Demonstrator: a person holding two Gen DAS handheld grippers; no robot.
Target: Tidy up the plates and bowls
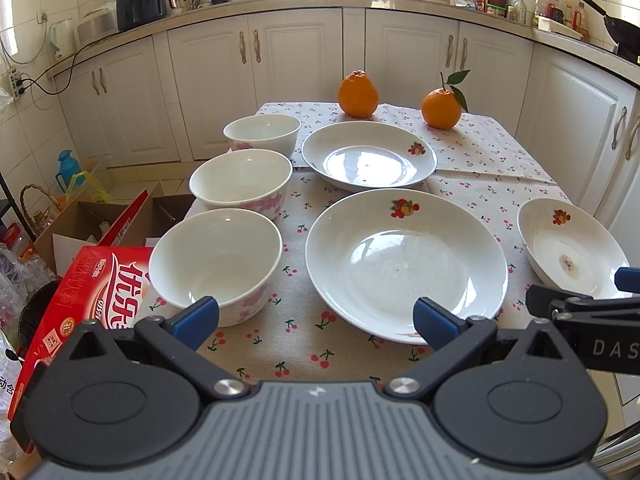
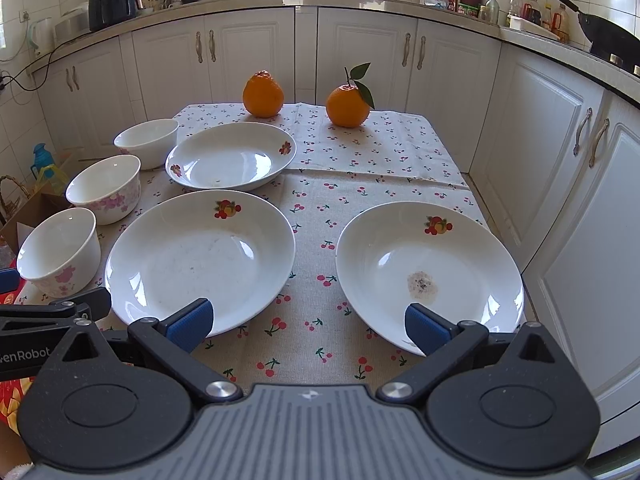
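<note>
Three white bowls with pink flowers line the table's left side: near bowl [image 1: 218, 260] [image 2: 60, 254], middle bowl [image 1: 241, 182] [image 2: 105, 188], far bowl [image 1: 262, 132] [image 2: 147, 142]. Three white plates with fruit prints lie on the cherry cloth: far plate [image 1: 368, 156] [image 2: 231, 156], centre plate [image 1: 406, 264] [image 2: 200, 258], and a right plate [image 1: 572, 246] [image 2: 430, 274] with a brown stain. My left gripper [image 1: 316, 320] hovers open at the near edge, between the near bowl and centre plate. My right gripper [image 2: 308, 326] is open, between the centre and right plates. Neither holds anything.
Two oranges [image 1: 358, 94] [image 1: 441, 108] stand at the table's far end. A red carton [image 1: 80, 312] and open cardboard boxes [image 1: 100, 216] sit on the floor to the left. White kitchen cabinets [image 2: 560, 168] close in on the right and behind.
</note>
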